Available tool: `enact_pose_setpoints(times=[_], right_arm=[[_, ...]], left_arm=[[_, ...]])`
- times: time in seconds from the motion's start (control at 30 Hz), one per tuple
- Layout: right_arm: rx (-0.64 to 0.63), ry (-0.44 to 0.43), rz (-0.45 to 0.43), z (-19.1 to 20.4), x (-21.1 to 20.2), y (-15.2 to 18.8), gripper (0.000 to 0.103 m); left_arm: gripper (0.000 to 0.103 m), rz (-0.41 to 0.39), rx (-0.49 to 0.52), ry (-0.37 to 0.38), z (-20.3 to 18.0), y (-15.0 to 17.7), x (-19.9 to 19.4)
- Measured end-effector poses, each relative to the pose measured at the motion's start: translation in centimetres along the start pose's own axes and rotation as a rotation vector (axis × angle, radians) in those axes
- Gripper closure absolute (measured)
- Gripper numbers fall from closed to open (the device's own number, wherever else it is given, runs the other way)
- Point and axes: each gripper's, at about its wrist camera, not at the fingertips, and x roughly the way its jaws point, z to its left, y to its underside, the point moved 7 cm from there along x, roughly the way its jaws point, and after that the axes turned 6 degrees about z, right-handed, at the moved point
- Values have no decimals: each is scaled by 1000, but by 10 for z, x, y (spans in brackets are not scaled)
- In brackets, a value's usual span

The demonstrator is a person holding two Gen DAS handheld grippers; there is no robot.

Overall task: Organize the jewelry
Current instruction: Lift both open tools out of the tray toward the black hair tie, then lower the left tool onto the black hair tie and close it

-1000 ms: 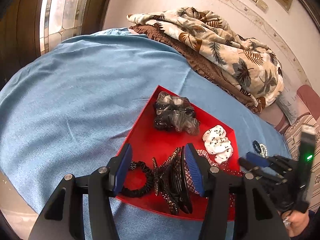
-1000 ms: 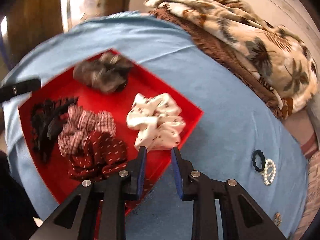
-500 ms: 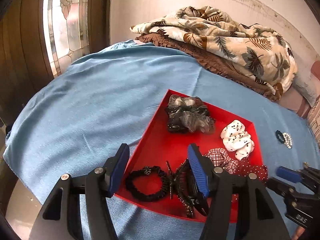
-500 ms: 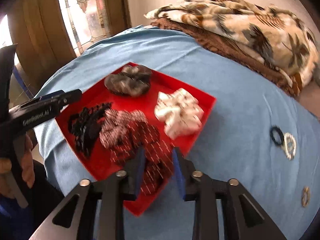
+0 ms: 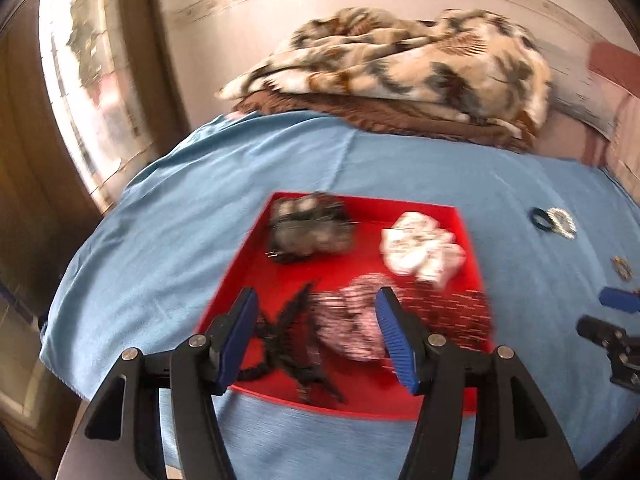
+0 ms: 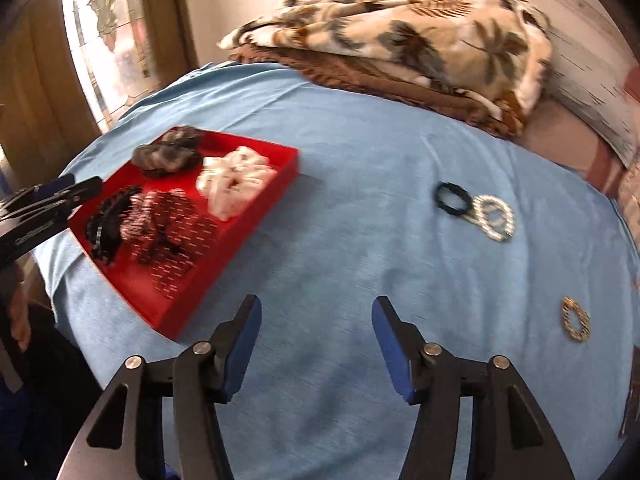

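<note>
A red tray [image 5: 240, 276] [image 6: 264, 208] on the blue cloth holds a grey scrunchie [image 5: 310, 230], a white scrunchie [image 5: 422, 250] [image 6: 234, 180], checked and red dotted scrunchies [image 5: 356, 324] [image 6: 168, 220] and black clips [image 5: 296, 340] [image 6: 108, 220]. My left gripper [image 5: 316, 336] is open and empty above the tray's near edge. My right gripper [image 6: 316, 344] is open and empty over bare cloth right of the tray. A black hair tie [image 6: 454, 198] [image 5: 542, 218], a pearl bracelet [image 6: 494, 216] [image 5: 562, 220] and a gold ring-shaped piece [image 6: 574, 322] [image 5: 622, 268] lie on the cloth.
A folded palm-print blanket [image 6: 400, 36] on a brown one lies at the bed's far side against the wall. A stained-glass door [image 5: 92, 92] stands at the left. The cloth's edge [image 6: 60, 280] drops off left of the tray.
Both grippers pulled back and swung right. My right gripper opened wide and left the tray for the bare cloth; the loose jewelry now lies ahead of it.
</note>
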Motion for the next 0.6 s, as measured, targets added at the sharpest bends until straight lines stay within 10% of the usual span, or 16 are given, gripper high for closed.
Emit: enact_pose_setpoints(times=[0.6], right_arm=[[237,75,-39,-130,-28,43,33]], left_arm=[[43,21,224,124,-135,-2,-20]])
